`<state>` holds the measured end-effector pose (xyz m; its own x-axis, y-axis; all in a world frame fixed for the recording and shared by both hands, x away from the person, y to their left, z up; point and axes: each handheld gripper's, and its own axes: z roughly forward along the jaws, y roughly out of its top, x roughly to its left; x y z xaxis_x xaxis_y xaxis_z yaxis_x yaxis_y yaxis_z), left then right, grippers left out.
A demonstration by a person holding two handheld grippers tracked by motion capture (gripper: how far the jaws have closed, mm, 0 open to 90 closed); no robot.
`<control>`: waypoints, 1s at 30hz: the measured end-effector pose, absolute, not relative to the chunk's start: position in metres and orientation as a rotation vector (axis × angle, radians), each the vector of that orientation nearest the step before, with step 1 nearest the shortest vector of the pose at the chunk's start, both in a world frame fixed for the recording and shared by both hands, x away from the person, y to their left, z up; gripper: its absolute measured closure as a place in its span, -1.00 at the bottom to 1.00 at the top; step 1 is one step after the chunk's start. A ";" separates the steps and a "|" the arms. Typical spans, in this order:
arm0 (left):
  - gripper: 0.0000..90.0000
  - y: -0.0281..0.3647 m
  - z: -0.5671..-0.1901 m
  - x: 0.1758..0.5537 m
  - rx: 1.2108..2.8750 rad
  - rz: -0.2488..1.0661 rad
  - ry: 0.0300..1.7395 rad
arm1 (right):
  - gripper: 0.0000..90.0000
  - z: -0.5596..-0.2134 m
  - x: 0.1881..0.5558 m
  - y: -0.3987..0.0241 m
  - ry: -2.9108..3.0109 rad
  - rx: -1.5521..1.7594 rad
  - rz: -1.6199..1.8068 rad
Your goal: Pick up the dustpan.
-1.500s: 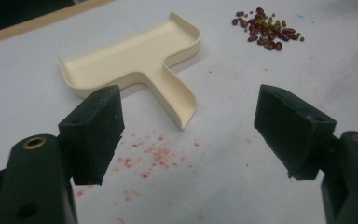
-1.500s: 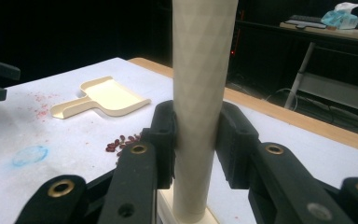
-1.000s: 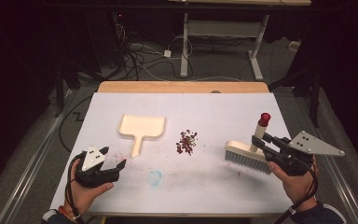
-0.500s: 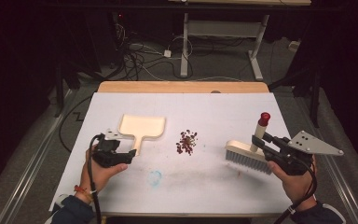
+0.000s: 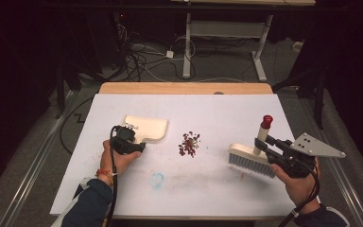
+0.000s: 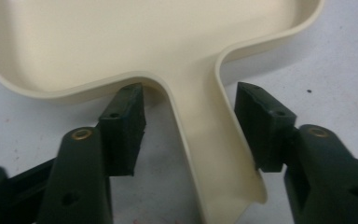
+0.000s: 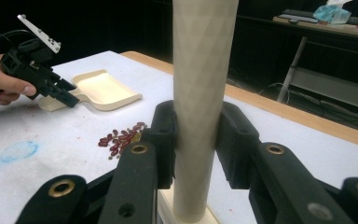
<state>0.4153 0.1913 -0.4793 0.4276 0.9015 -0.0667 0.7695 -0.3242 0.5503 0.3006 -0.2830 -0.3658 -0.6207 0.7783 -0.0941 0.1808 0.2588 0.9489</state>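
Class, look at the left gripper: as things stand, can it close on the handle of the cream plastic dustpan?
Probably yes. The left gripper is open with its jaws either side of the cream plastic dustpan handle, nothing between them.

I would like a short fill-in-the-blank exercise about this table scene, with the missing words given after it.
1. The right tongs are shut on the upright cream handle of the ____.
2. The open left tongs have one jaw on each side of the cream plastic dustpan's ____.
3. The small pile of dark red beans lies between the dustpan and the ____.

Missing words: brush; handle; brush
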 end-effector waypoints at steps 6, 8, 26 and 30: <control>0.36 0.200 -0.480 0.416 2.150 0.360 1.420 | 0.56 -0.366 0.300 -0.282 1.966 0.865 1.378; 0.42 0.202 -0.481 0.417 2.155 0.350 1.401 | 0.56 -0.365 0.300 -0.282 1.969 0.862 1.374; 0.43 0.208 -0.465 0.413 2.213 0.443 1.323 | 0.56 -0.367 0.305 -0.285 1.963 0.880 1.386; 0.44 0.212 -0.457 0.412 2.213 0.458 1.302 | 0.57 -0.366 0.305 -0.284 1.960 0.880 1.387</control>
<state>0.4118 0.2120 -0.4573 0.4789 0.8775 0.0237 0.6988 -0.3974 0.5947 0.3050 -0.2843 -0.3660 -0.6170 0.7828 -0.0805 0.1845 0.2433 0.9523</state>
